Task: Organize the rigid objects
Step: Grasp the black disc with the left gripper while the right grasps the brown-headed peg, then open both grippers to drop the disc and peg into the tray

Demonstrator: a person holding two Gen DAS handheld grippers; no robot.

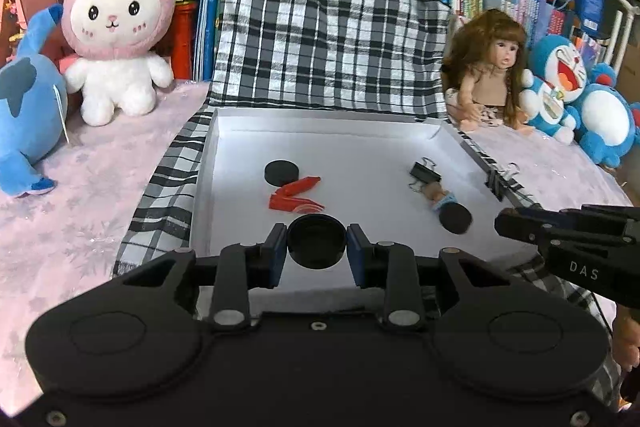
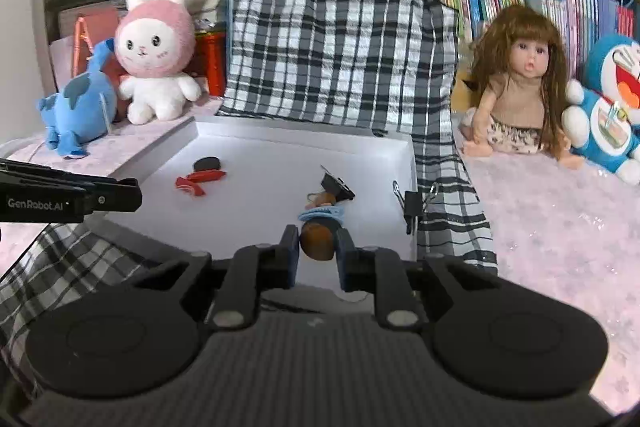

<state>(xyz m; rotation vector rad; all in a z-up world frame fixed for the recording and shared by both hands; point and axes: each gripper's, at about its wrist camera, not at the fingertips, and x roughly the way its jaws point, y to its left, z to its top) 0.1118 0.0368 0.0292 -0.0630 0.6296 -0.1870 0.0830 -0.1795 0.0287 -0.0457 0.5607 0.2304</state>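
Left tool (image 1: 317,242): jaws nearly closed, both blue pads pressing a round black cap (image 1: 316,241), which it holds over the near edge of the white tray (image 1: 320,127).

Right tool (image 2: 318,243): jaws nearly closed on a rounded brown object (image 2: 318,242); its near end is hidden between the pads, so what it is cannot be confirmed. It too hangs over the near part of the tray.

Lying in the tray: a black disc (image 1: 281,172) touching a red plastic piece (image 1: 296,195) on the left side; a black binder clip (image 1: 425,173) and a small blue-wrapped figure (image 1: 440,199) on the right side, with a second black disc (image 1: 456,219) at the figure's near end. Another binder clip (image 1: 498,179) grips the tray's right rim.

The tray rests on a checked cloth (image 1: 320,27) over the desk (image 1: 80,207).
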